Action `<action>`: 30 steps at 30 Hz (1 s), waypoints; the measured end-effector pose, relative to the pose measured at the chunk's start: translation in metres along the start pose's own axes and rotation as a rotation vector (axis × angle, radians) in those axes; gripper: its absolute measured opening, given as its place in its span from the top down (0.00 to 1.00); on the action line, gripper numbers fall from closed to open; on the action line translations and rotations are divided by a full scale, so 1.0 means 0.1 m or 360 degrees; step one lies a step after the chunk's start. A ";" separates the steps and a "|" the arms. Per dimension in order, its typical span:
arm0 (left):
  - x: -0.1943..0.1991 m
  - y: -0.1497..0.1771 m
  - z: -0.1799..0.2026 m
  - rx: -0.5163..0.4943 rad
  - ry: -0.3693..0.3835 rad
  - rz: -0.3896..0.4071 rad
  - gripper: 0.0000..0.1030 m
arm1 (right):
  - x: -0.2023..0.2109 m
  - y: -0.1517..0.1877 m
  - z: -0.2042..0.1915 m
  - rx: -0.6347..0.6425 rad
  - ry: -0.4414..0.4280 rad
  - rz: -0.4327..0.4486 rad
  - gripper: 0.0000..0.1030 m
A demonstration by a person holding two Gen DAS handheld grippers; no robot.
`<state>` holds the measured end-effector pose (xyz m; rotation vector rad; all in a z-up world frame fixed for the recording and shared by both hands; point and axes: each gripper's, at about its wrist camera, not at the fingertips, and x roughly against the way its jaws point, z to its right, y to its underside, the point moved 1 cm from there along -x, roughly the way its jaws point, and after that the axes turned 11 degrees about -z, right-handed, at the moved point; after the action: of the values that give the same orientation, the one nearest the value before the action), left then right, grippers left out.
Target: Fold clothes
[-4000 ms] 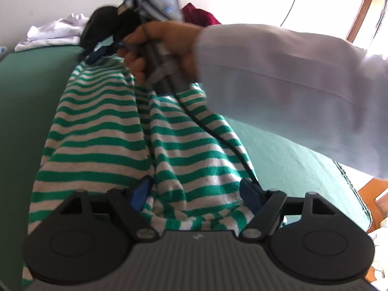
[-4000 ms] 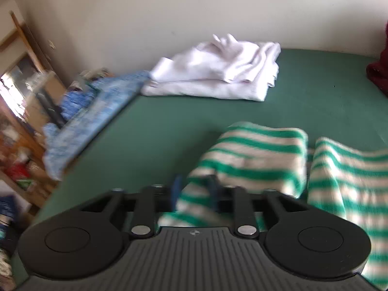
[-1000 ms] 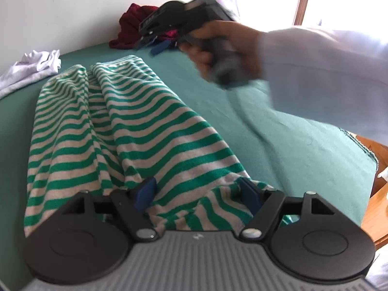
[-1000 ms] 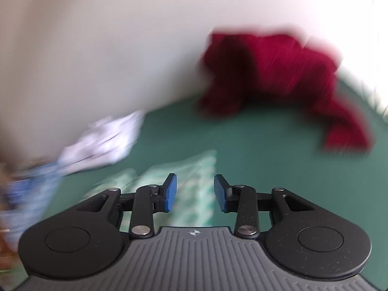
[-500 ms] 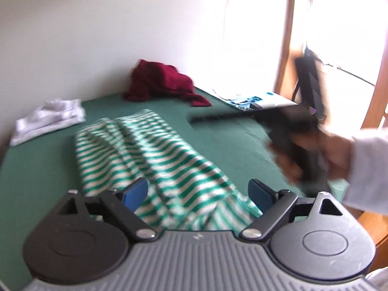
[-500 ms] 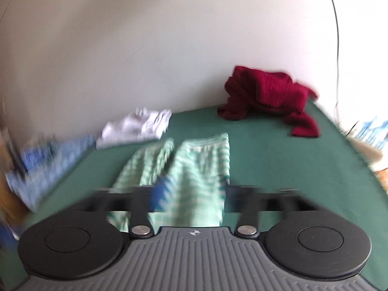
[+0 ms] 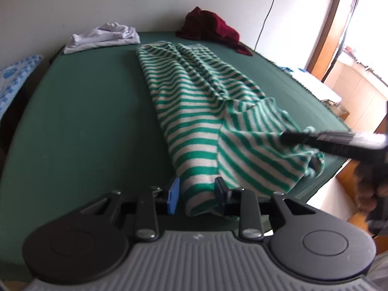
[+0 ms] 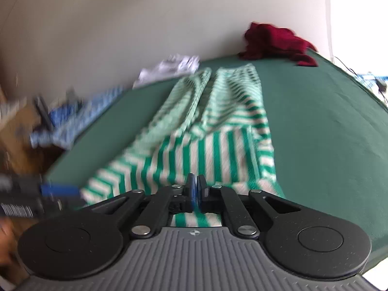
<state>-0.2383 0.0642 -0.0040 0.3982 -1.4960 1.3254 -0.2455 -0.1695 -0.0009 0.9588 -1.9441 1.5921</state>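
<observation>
At the near edge of the green table (image 7: 80,126) the striped garment (image 7: 194,101) runs lengthwise away from me; my left gripper (image 7: 197,197) is closing around its near-left corner, while my right gripper (image 8: 195,192) is pressed shut at its near hem.

striped garment (image 7: 194,111): soft knit cloth | table cover (image 7: 84,121): matt green fabric
</observation>
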 end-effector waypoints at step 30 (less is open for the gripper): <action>0.02 0.14 0.53 0.0105 -0.0447 0.0024 0.32 | 0.29 0.17 0.57 0.0270 -0.0459 -0.0052 0.85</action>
<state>-0.2746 0.0239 -0.0011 0.6384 -1.6906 1.3755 -0.2718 -0.2302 -0.0048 1.3474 -1.9871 1.6993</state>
